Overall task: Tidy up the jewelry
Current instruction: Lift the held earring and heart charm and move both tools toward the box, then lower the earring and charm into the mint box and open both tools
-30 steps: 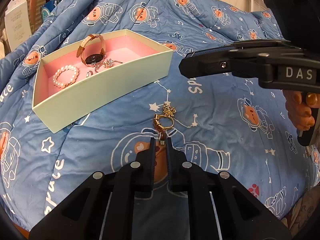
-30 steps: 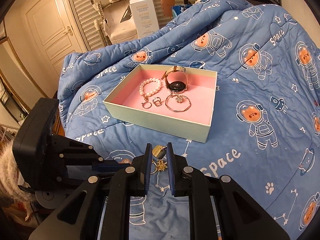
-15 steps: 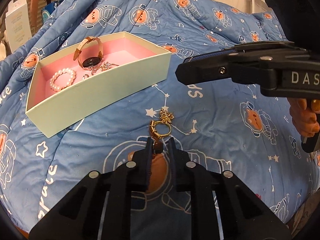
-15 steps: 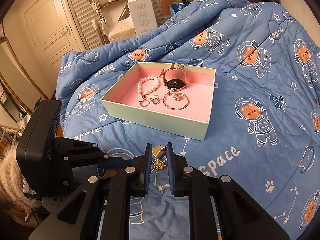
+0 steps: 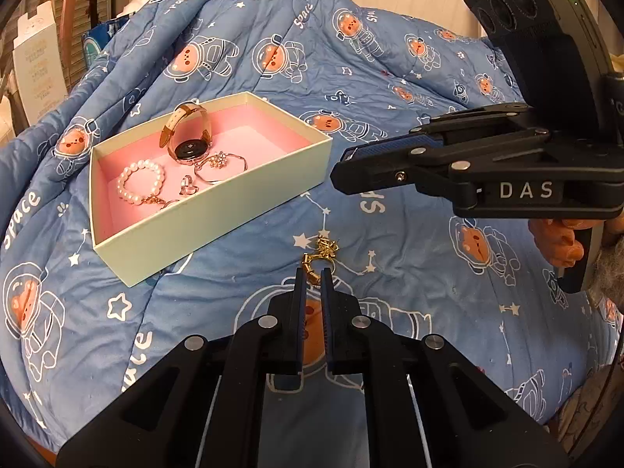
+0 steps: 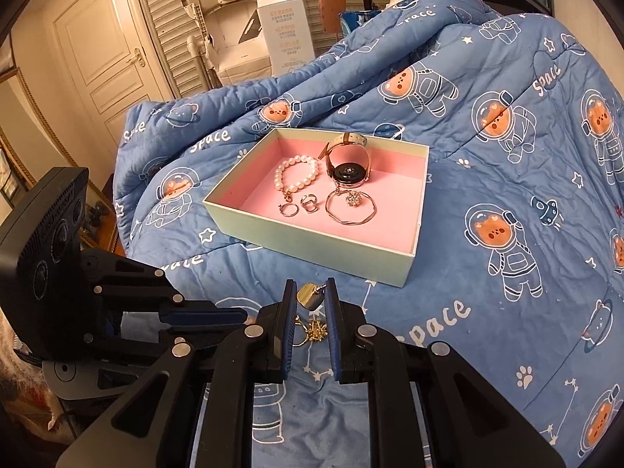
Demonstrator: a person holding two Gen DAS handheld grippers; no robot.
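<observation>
A pale green box [image 5: 218, 210] with a pink lining sits on the blue quilt and holds a watch [image 5: 189, 136], a pearl bracelet [image 5: 140, 181], a bangle [image 5: 220, 163] and rings. A gold ring with a star charm [image 5: 321, 253] lies on the quilt in front of the box. My left gripper [image 5: 312, 275] is shut on the near end of it. My right gripper [image 6: 310, 296] is shut on a gold earring [image 6: 308, 296], held above the quilt near the box's front wall [image 6: 312, 249]. The gold ring [image 6: 312, 329] shows below it.
The quilt [image 6: 507, 156] rises in folds behind and right of the box. A white carton [image 6: 286, 27], a door [image 6: 105, 50] and louvred panels stand beyond the bed. The right gripper body [image 5: 487, 175] hangs over the quilt right of the box.
My left gripper has moved forward and closed on the near end of the gold ring. The right gripper has risen slightly, still holding the earring.
</observation>
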